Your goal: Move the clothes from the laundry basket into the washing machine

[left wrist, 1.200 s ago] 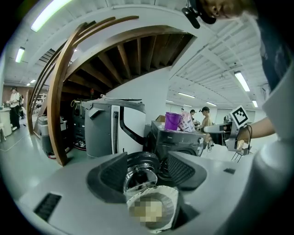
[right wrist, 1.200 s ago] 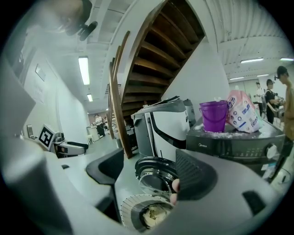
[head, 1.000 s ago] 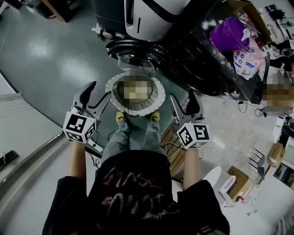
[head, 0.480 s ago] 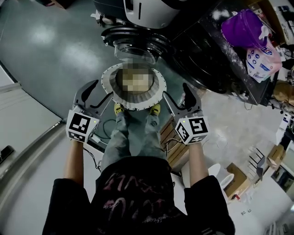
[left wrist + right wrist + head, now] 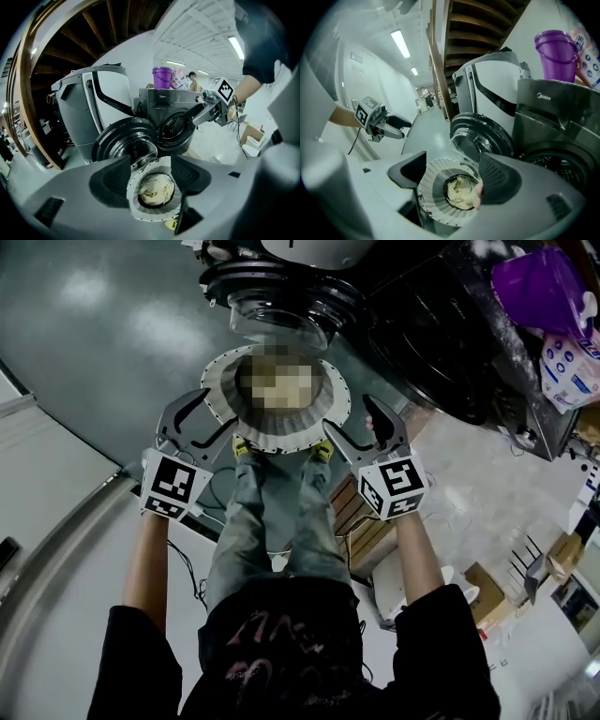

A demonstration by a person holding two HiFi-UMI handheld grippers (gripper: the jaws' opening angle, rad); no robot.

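Observation:
A white slotted laundry basket (image 5: pixel 217 390) stands on the floor in front of my feet, with pale clothes (image 5: pixel 154 190) bunched inside it. My left gripper (image 5: pixel 208 416) hangs at the basket's left rim, its jaws apart and empty. At the right rim my right gripper (image 5: pixel 349 423) is the same, open with nothing held. Each gripper view looks between its own jaws down at the basket (image 5: pixel 440 187). Just beyond the basket, the dark washing machine (image 5: pixel 562 112) has its round glass door (image 5: pixel 281 296) swung open, showing the drum opening (image 5: pixel 176 127).
A purple bucket (image 5: pixel 539 282) and a detergent bag (image 5: pixel 572 367) sit on the machine's top. A white and grey appliance (image 5: pixel 93 103) stands left of the door. A wooden pallet (image 5: pixel 361 521), cables and cardboard boxes (image 5: pixel 487 601) lie to my right.
Both grippers have sunk and closed in on the basket's two sides. Their jaws stay as wide as before.

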